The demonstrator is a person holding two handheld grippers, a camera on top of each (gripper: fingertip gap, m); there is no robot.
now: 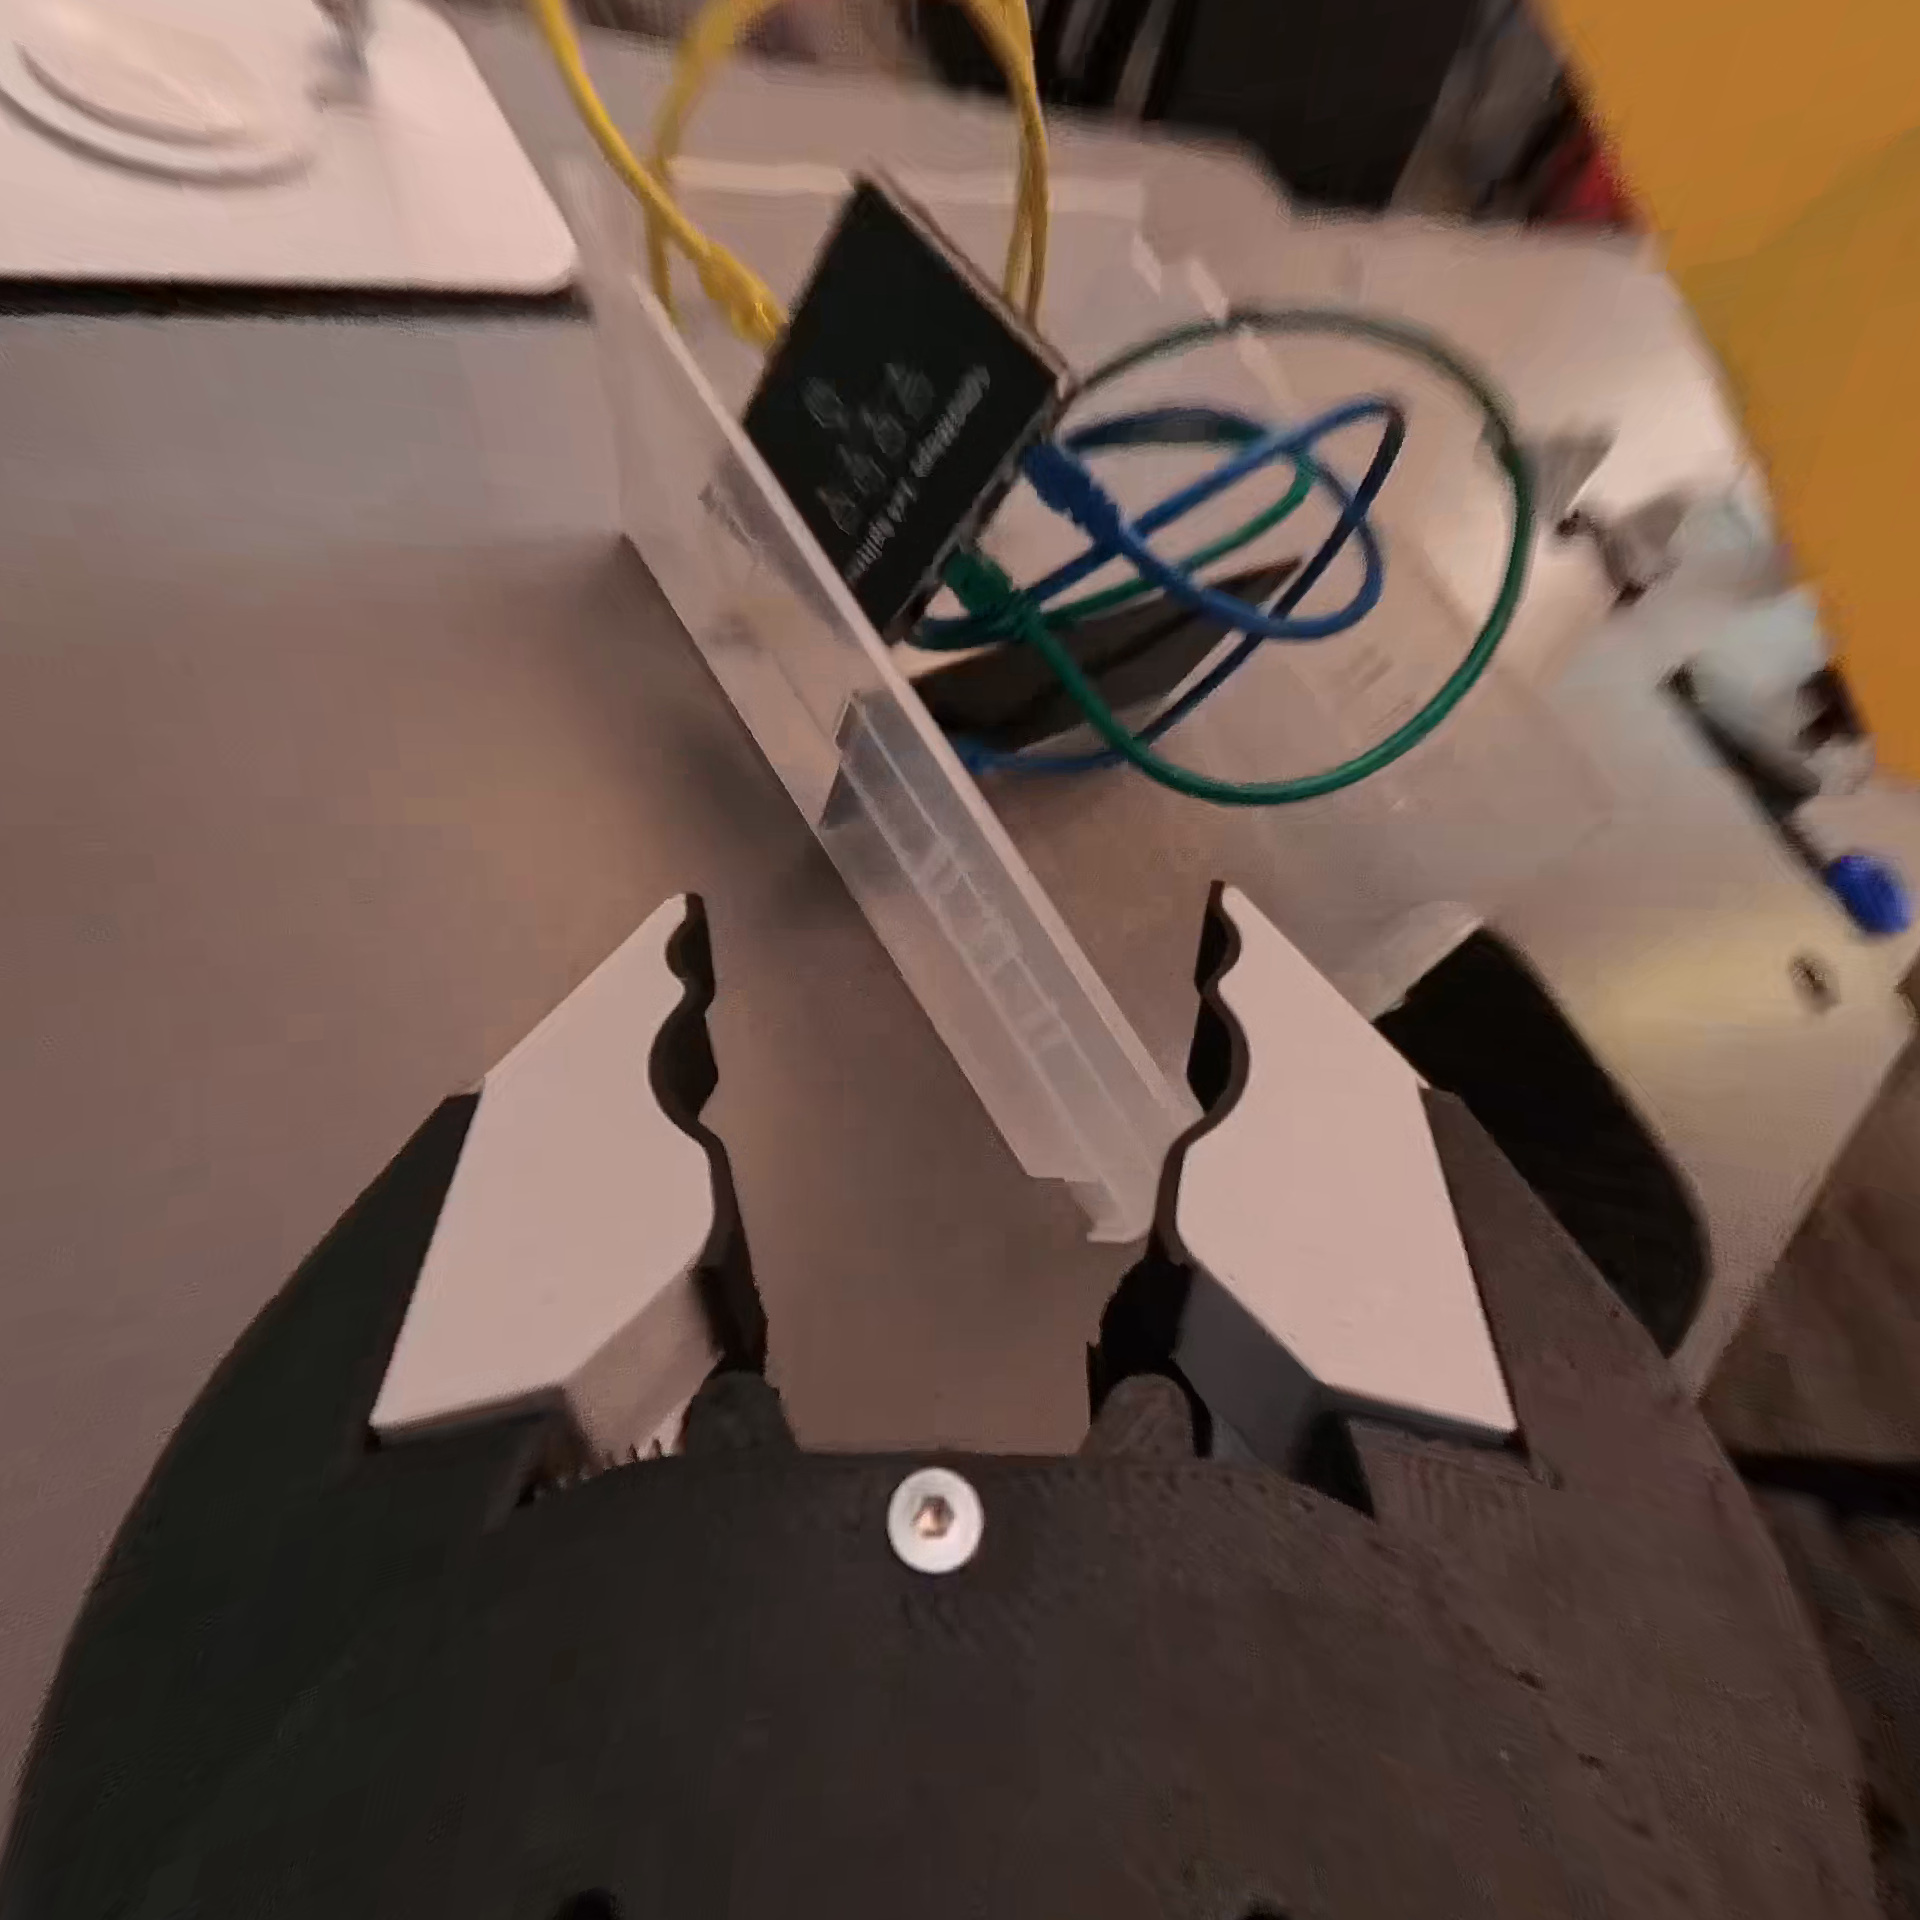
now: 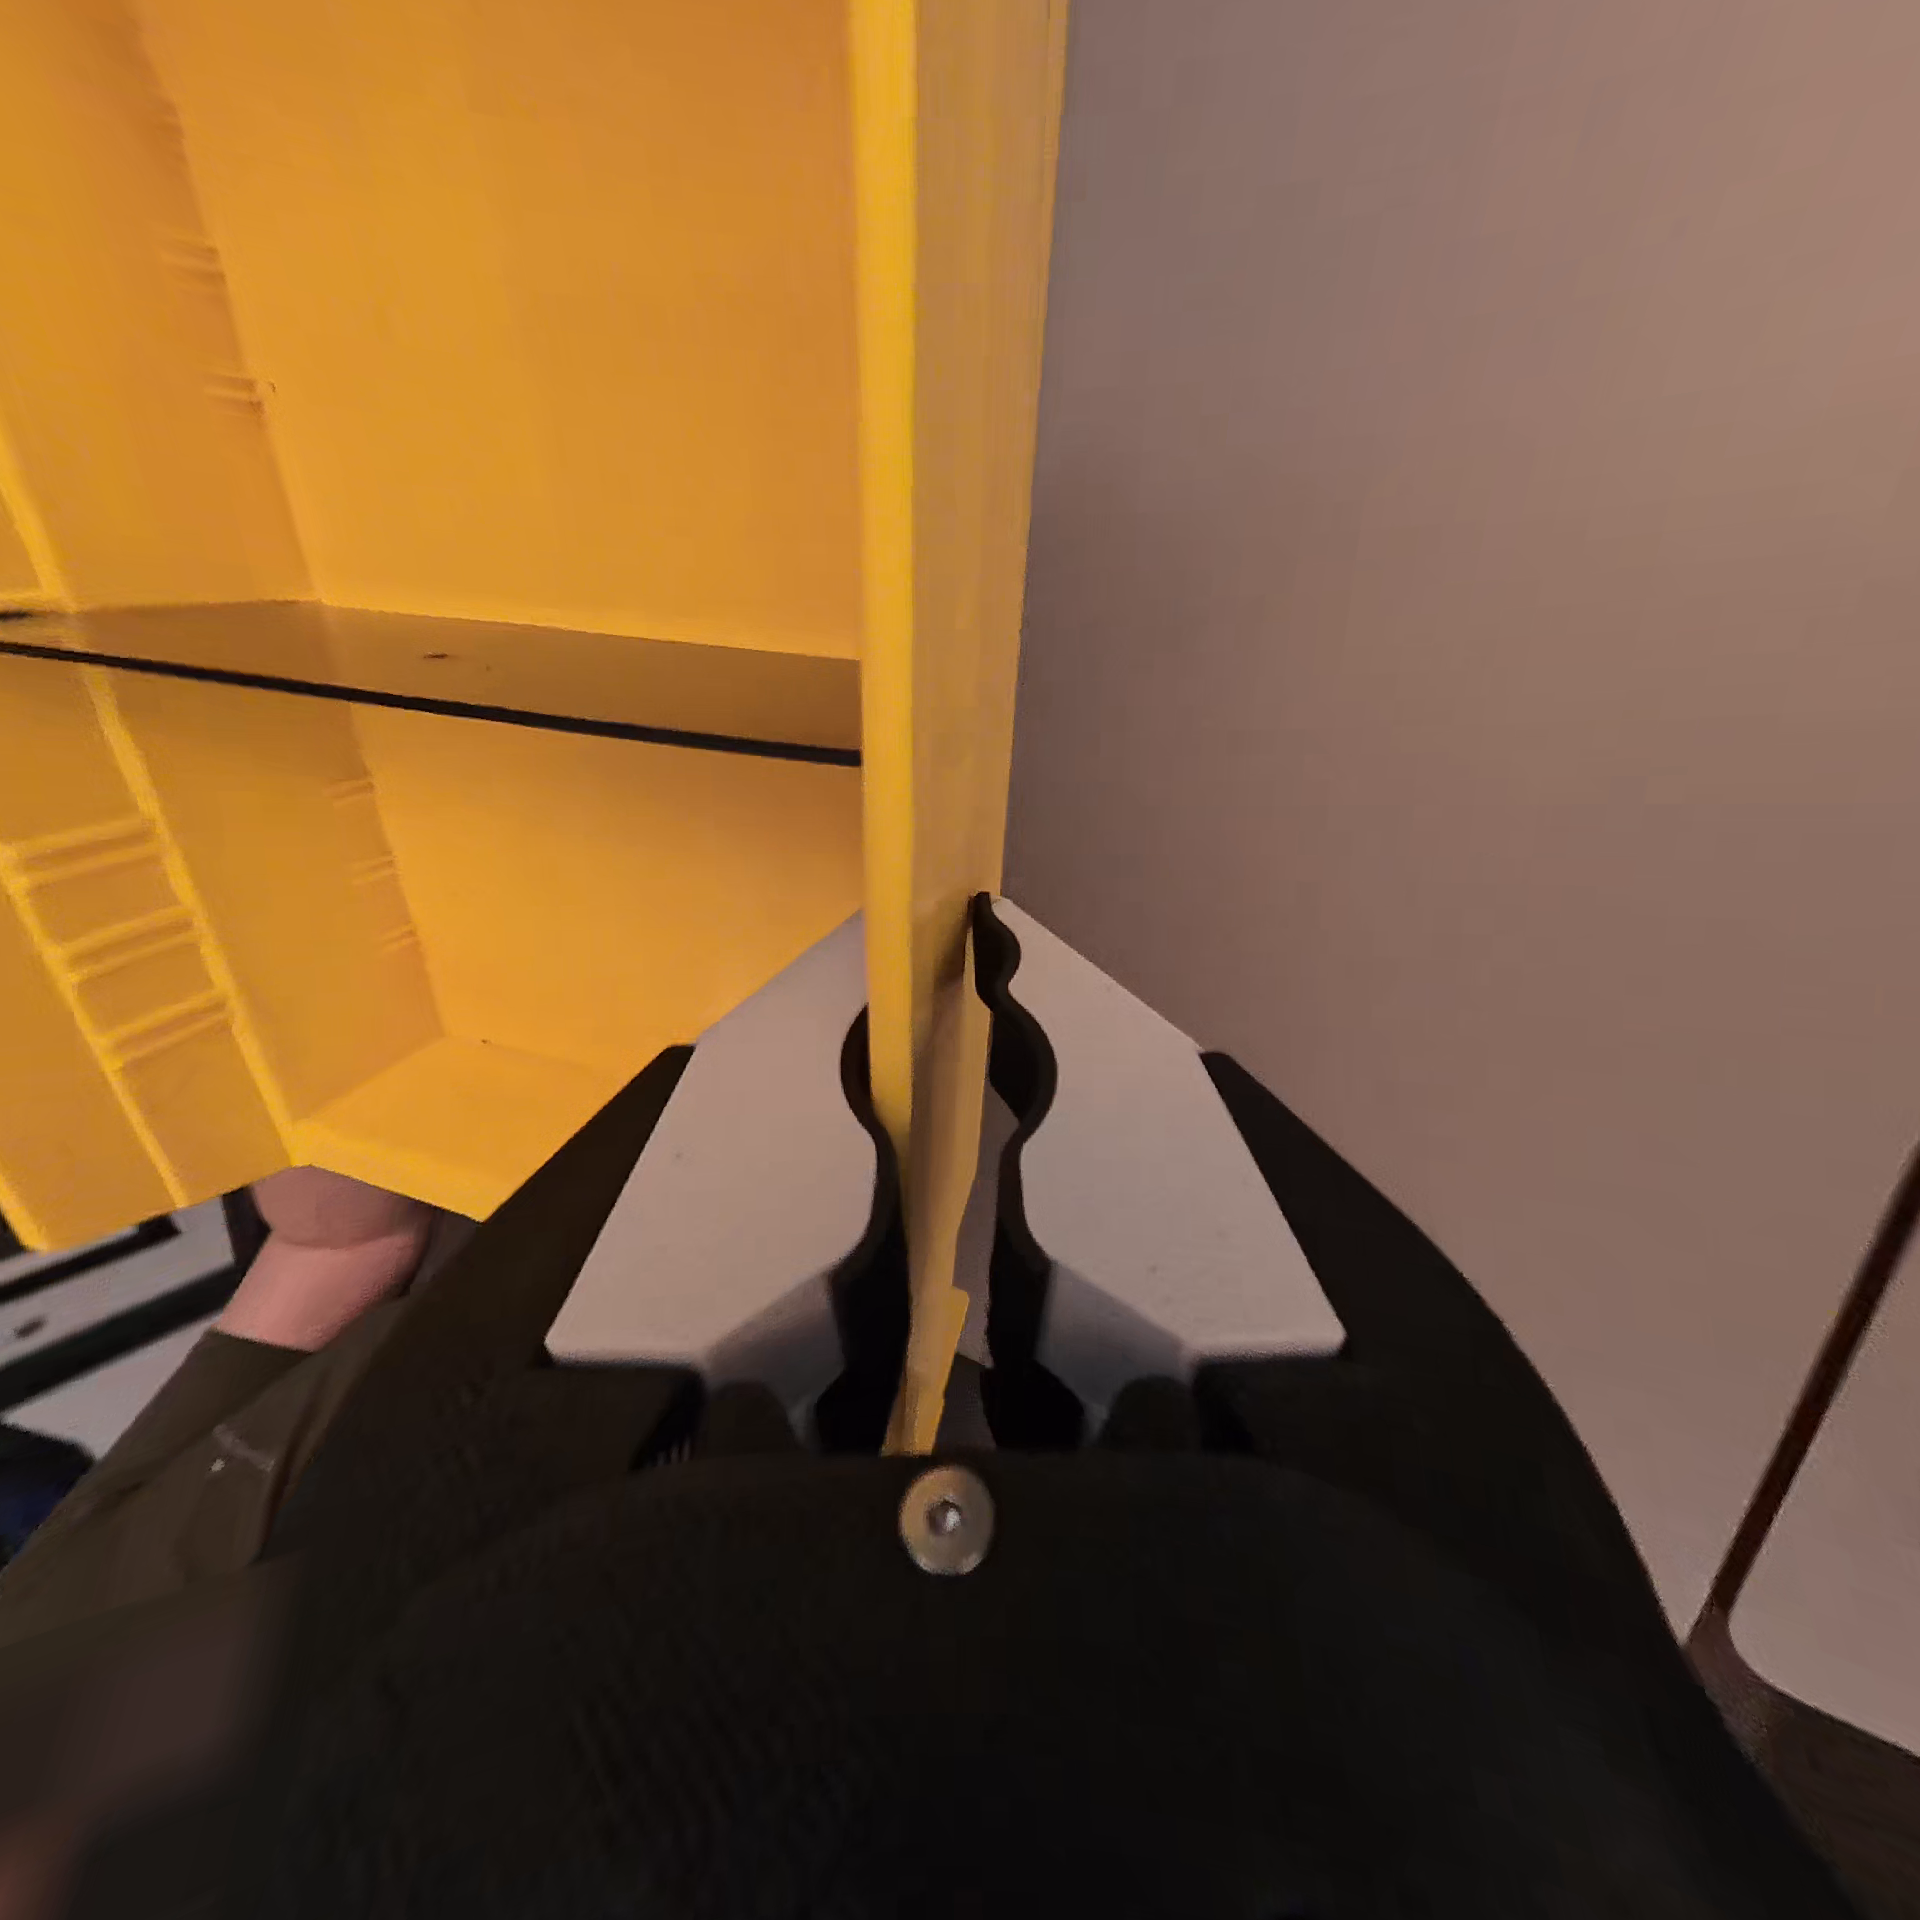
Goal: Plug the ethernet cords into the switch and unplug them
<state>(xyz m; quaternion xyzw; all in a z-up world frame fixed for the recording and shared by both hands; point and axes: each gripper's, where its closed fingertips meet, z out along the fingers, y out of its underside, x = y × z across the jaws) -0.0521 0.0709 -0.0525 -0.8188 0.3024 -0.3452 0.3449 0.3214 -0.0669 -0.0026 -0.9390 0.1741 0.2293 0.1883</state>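
Observation:
In the left wrist view, a black switch point(image 1: 904, 416) is mounted on a clear upright plastic panel point(image 1: 935, 914) that runs diagonally across the table. Blue cords point(image 1: 1174, 551) and a green cord point(image 1: 1455, 665) go into its right side. Yellow cords point(image 1: 675, 229) loop behind it at the top. My left gripper point(image 1: 951, 925) is open and empty. The panel's near end lies between the fingers, close to the right one. My right gripper point(image 2: 923, 914) is shut on the wall of a yellow bin point(image 2: 582, 364).
The yellow bin has a black divider point(image 2: 468, 675) inside and also shows as a blur in the left wrist view point(image 1: 1766, 260). A hand point(image 2: 322, 1247) in a dark sleeve is under the bin. A white mat point(image 1: 260, 156) lies far left. A blue connector point(image 1: 1870, 894) lies at the right edge. My right fingertips sit around 40 cm from my left ones. Between my left fingertips and the black switch point(image 1: 904, 416) there is roughly 12 cm.

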